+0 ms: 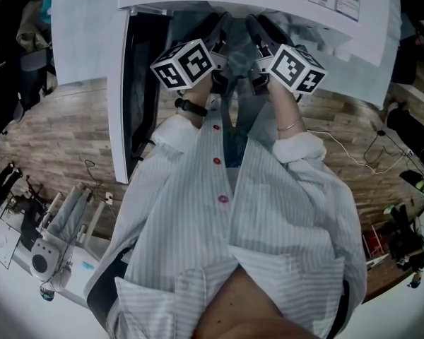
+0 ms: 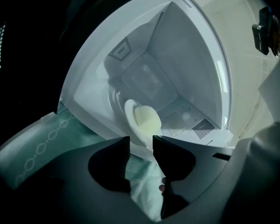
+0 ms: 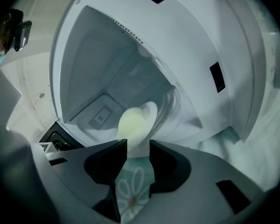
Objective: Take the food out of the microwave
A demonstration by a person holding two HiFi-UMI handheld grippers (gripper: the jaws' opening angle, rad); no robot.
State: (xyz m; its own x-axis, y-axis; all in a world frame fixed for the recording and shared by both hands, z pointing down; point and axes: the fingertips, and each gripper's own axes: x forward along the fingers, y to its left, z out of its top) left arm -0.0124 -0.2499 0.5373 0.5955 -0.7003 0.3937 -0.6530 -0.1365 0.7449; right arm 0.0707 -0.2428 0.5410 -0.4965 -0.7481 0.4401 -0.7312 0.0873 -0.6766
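The white microwave (image 1: 283, 2) stands with its door (image 1: 131, 90) swung out to the left. Inside the cavity (image 2: 177, 55) a small white plate (image 2: 132, 125) carries a pale yellow piece of food (image 2: 147, 118) on the glass turntable (image 2: 113, 97). My left gripper (image 2: 141, 146) is open at the cavity's mouth, the plate's near rim at its tips. My right gripper (image 3: 138, 148) is open too, with the food (image 3: 133, 125) and plate (image 3: 150, 110) just past its tips. In the head view both grippers, left (image 1: 219, 25) and right (image 1: 258, 27), point into the opening side by side.
A pale green patterned cloth (image 3: 130, 195) lies under the microwave's front edge (image 2: 42, 139). The open door walls off the left side. Cables and gear (image 1: 49, 249) sit on the wooden floor (image 1: 49, 133) at lower left.
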